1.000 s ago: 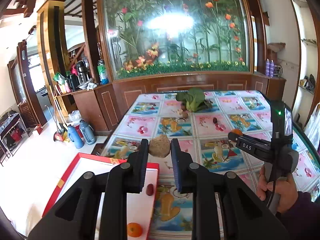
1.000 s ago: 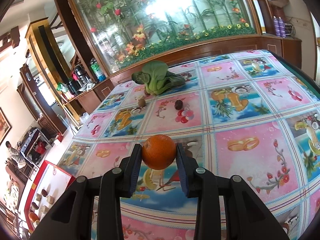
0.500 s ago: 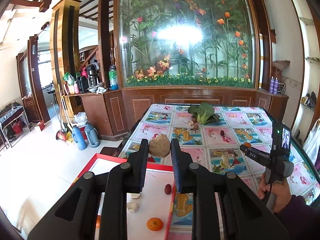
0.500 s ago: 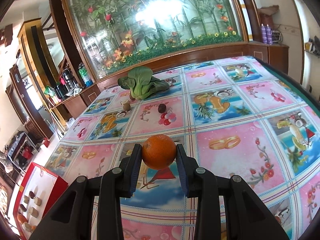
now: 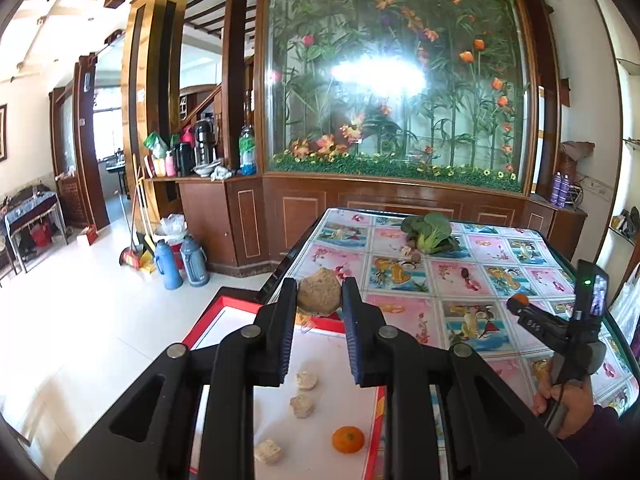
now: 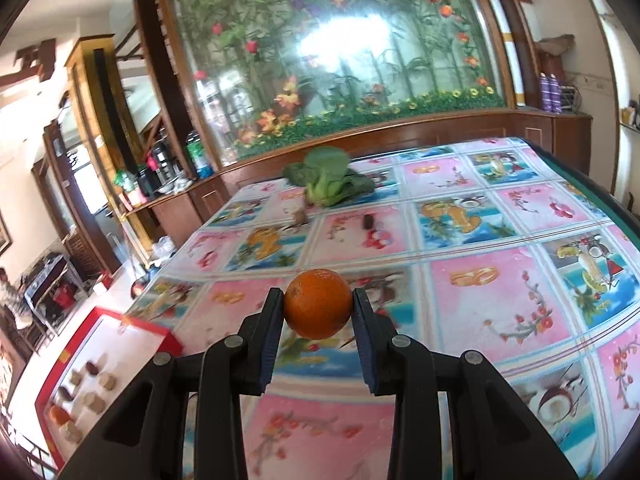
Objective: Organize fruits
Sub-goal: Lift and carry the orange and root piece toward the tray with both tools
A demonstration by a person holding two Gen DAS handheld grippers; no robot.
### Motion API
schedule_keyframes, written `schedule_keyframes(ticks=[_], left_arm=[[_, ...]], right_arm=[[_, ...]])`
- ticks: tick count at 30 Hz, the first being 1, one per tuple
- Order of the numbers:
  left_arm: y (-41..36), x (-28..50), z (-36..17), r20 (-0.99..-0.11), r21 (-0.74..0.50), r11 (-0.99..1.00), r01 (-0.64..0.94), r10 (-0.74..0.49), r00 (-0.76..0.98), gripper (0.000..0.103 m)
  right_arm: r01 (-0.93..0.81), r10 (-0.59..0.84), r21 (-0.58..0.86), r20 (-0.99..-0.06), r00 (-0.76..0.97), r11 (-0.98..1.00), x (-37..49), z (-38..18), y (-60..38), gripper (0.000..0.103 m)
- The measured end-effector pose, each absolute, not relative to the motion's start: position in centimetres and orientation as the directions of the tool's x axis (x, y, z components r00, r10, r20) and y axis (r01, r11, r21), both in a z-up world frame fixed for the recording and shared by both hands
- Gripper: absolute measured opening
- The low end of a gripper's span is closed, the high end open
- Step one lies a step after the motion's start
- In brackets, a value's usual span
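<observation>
The right gripper [image 6: 318,306] jaws clamp a round orange fruit [image 6: 318,304] above the patterned worktop [image 6: 480,288]; a red-rimmed white tray [image 6: 100,364] lies lower left.

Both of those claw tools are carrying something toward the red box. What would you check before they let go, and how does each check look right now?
1. Left gripper grips the brown lumpy fruit: ok, pads press on both sides.
2. Right gripper grips the orange: ok, pinched at its middle.
3. Left gripper over the red tray: ok, white floor shows below the fingers.
4. Right gripper over the tray: not ok, it hangs above the tablecloth; the tray lies off to its left.
5. Free room in the tray: ok, bare white patches between the pale lumps and the small orange.
6. Tray sitting steady: cannot tell.
</observation>
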State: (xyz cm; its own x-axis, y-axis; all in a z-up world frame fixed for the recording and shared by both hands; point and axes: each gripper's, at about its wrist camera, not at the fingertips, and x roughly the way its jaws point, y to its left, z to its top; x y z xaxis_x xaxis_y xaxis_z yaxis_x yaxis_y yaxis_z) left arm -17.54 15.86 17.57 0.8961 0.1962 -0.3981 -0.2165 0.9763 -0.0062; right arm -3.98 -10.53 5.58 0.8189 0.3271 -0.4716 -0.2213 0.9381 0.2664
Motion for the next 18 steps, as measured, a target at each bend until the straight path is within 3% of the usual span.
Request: schedule_keyframes(ticks=[8, 18], left_arm=[[18.0, -17.6, 16.4, -0.423, -0.026, 0.968, -0.251, 0.217, 0.88, 0.025], [20.0, -17.5, 14.8, -0.459, -0.03, 0.958, -0.284, 0.239, 0.856, 0.025]], right_arm=[[-0.365, 0.482, 0.324, -0.462, 0.744, 0.873, -6.5, 6.6, -5.8, 0.033], [-0.577, 0.644, 0.294, -0.442, 0.625, 0.762, -10.3, 8.7, 2.2, 0.033]])
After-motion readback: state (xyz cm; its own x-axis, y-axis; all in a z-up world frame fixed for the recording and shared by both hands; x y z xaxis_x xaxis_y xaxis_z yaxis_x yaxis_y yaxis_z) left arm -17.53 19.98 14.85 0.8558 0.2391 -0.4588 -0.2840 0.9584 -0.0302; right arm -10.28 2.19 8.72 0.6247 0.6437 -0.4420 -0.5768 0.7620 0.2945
